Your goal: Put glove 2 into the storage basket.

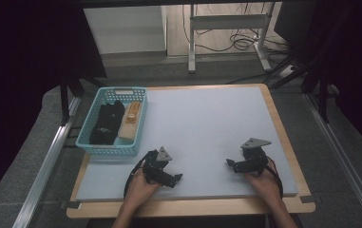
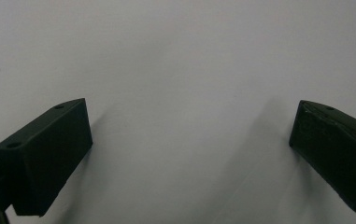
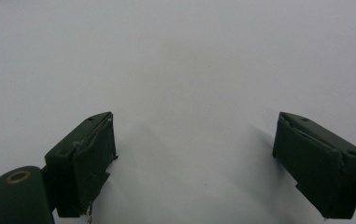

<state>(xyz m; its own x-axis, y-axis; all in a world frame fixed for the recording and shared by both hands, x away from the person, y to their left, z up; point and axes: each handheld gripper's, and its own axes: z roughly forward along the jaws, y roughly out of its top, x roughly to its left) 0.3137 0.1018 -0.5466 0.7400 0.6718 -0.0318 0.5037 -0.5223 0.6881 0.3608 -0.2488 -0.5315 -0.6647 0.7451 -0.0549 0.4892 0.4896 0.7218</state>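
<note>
While both hands rest near the table's [image 1: 283,142] front edge, the left gripper [image 1: 169,176] and right gripper [image 1: 235,164] gape wide, holding nothing; the blue basket [image 1: 84,135] sits at the left edge.

Left gripper [image 1: 169,176], right gripper [image 1: 235,165], both agape

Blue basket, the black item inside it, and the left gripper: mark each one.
blue basket [image 1: 86,140]: high view, on its left rim.
black item [image 1: 106,122]: high view, on the middle of the dark bundle.
left gripper [image 2: 189,154]: left gripper view, midway between its open jaws.
</note>
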